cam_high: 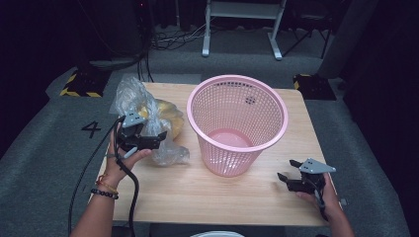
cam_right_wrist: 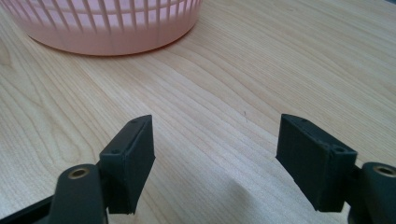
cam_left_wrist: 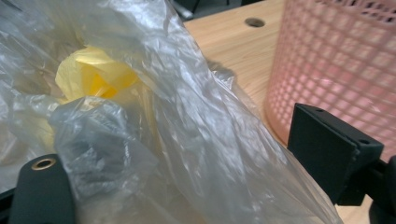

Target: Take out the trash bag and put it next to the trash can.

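Observation:
A clear crumpled plastic bag [cam_high: 132, 95] with something yellow [cam_high: 170, 114] inside lies at the table's left, beside a pink mesh basket [cam_high: 237, 80] standing upright in the middle. My left gripper [cam_high: 161, 136] is at the bag's near side. In the left gripper view its jaws stand wide apart, the bag [cam_left_wrist: 187, 93] bulges loosely between them and drapes over the left jaw, and the yellow lump [cam_left_wrist: 93, 74] shows through the film. My right gripper [cam_high: 287, 169] rests low at the table's right front, open [cam_right_wrist: 215, 140] over bare wood, with the basket's base [cam_right_wrist: 107, 28] ahead.
The wooden table [cam_high: 222, 197] has a small round hole [cam_left_wrist: 254, 22] near its far edge. Grey floor surrounds it, marked with a "4" [cam_high: 91, 129]. Yellow-and-black striped blocks [cam_high: 79, 84] and white frame legs [cam_high: 276, 47] stand beyond.

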Motion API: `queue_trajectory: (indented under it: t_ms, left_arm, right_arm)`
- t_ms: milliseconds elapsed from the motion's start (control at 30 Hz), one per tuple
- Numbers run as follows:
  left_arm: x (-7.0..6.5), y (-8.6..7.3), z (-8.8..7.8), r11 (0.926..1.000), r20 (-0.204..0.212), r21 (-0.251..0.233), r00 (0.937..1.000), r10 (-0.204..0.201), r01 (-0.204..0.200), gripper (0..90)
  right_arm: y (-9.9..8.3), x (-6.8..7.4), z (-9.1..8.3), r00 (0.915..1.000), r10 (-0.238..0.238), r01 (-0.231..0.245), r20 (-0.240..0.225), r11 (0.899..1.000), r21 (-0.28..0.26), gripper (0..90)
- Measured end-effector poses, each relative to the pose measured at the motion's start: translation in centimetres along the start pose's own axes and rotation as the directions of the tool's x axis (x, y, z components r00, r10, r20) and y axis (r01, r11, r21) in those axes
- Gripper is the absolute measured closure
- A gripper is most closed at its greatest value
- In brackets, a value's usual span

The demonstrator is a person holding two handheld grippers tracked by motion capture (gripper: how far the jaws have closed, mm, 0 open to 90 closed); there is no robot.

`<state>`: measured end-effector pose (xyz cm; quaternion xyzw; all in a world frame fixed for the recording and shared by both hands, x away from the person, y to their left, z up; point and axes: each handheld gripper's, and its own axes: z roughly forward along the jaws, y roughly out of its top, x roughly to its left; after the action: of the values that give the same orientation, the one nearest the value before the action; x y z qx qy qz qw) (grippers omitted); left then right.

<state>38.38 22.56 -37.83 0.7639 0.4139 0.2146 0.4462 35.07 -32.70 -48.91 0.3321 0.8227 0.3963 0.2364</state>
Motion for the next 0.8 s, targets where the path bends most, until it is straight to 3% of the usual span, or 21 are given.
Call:
queue_trajectory:
  t_ms: [67,133,167,267,400,433,500,533,667,767,800]
  left_arm:
    - [-0.3,-0.7,-0.5,0.9999,0.004,0.002,0.9999,-0.012,0.012,16.4]
    - [-0.6,-1.2,-0.8,1.0,0.002,0.004,1.0,-0.004,0.004,16.5]
    - [-1.0,-2.2,-1.1,0.9998,0.025,0.02,0.9997,0.005,-0.005,16.4]
    - [-1.4,-3.6,-1.0,0.9993,0.028,0.031,0.9995,0.017,-0.018,16.9]
    - [-2.3,-6.8,0.1,0.9916,0.03,0.11,0.9974,0.066,-0.068,16.6]
    - [-2.8,-8.1,0.2,0.9859,0.005,0.142,0.996,0.089,-0.089,16.6]
    - [-2.9,-8.7,0.3,0.9852,0.002,0.149,0.9963,0.086,-0.085,16.6]
    - [-3.0,-9.8,0.3,0.9841,0.028,0.164,0.9975,0.065,-0.069,16.8]
    - [-3.3,-11.0,0.2,0.9789,0.019,0.181,0.9955,0.093,-0.095,16.6]
    - [-3.2,-12.0,0.3,0.9791,0.024,0.188,0.9969,0.075,-0.078,16.6]
    - [-3.0,-12.5,0.4,0.976,0.01,0.206,0.9976,0.069,-0.07,16.6]
  right_arm:
    - [0.0,0.0,0.0,1.0,-0.002,0.002,0.0,1.0,0.0,27.8]
    - [0.0,0.0,0.0,1.0,0.0,0.0,0.0,1.0,-0.001,27.8]
    - [-0.1,0.0,0.0,1.0,0.003,-0.003,0.001,1.0,-0.002,27.8]
    - [-0.1,-0.1,-0.1,1.0,0.003,-0.003,0.003,1.0,-0.002,27.8]
    - [-0.1,-0.1,0.0,1.0,0.002,-0.002,0.007,1.0,-0.003,27.7]
    - [-0.1,-0.1,0.0,1.0,0.002,-0.002,0.006,1.0,-0.004,27.7]
    - [-0.2,-0.1,0.0,1.0,0.002,-0.002,0.006,1.0,-0.004,27.7]
    - [-0.2,0.0,0.0,1.0,-0.003,0.003,0.002,1.0,-0.003,27.7]
    - [-0.2,0.0,0.0,1.0,-0.006,0.006,0.001,1.0,-0.001,27.8]
    - [-0.3,0.0,0.1,1.0,-0.006,0.006,-0.001,1.0,-0.002,27.8]
    - [-0.3,0.0,0.1,1.0,-0.007,0.007,0.0,1.0,0.003,27.7]
